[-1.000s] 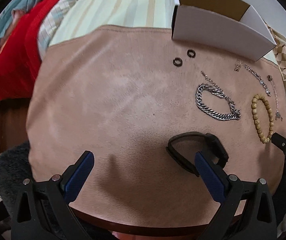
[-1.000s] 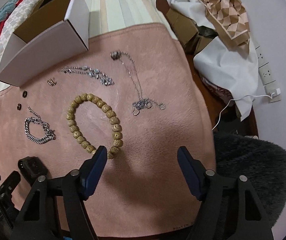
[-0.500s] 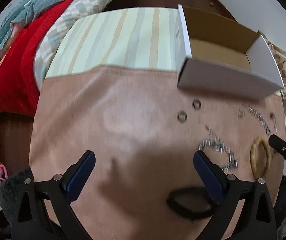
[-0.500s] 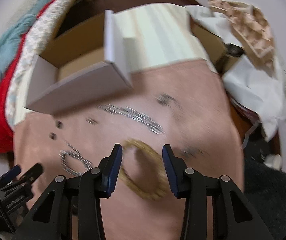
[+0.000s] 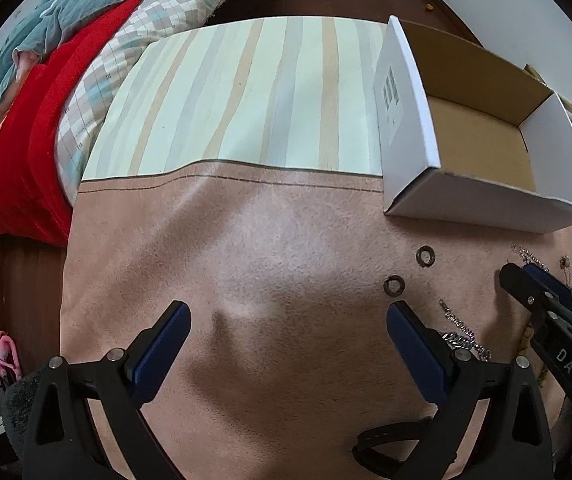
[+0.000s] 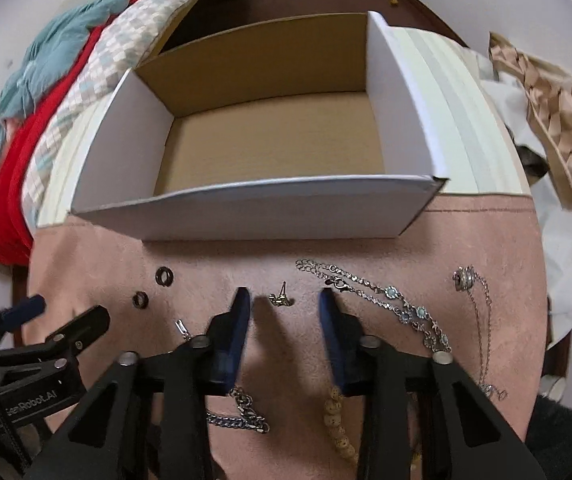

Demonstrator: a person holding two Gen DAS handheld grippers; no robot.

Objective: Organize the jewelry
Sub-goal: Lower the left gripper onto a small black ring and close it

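An open white cardboard box [image 6: 269,212] stands empty at the back of the pink cloth [image 6: 466,240]; it also shows in the left wrist view [image 5: 482,204]. My right gripper [image 6: 283,300] is open, its tips either side of a small gold earring [image 6: 279,299] on the cloth. Beside it lie a gem chain bracelet [image 6: 386,300], a ring pendant necklace [image 6: 464,280], two dark rings [image 6: 163,275], a silver curb chain [image 6: 241,416] and a wooden bead bracelet [image 6: 338,424]. My left gripper [image 5: 286,320] is open and empty over bare cloth, left of the rings [image 5: 393,285].
A black strap [image 5: 390,444] lies under the left gripper's right finger. A striped mat [image 5: 253,92] lies behind the cloth. Red and teal bedding [image 5: 25,80] is at the left. Patterned cloth and white fabric [image 6: 546,120] lie off the right edge.
Both grippers moved forward toward the box. The right gripper narrowed its opening and came down around the earring. The left gripper stayed wide open.
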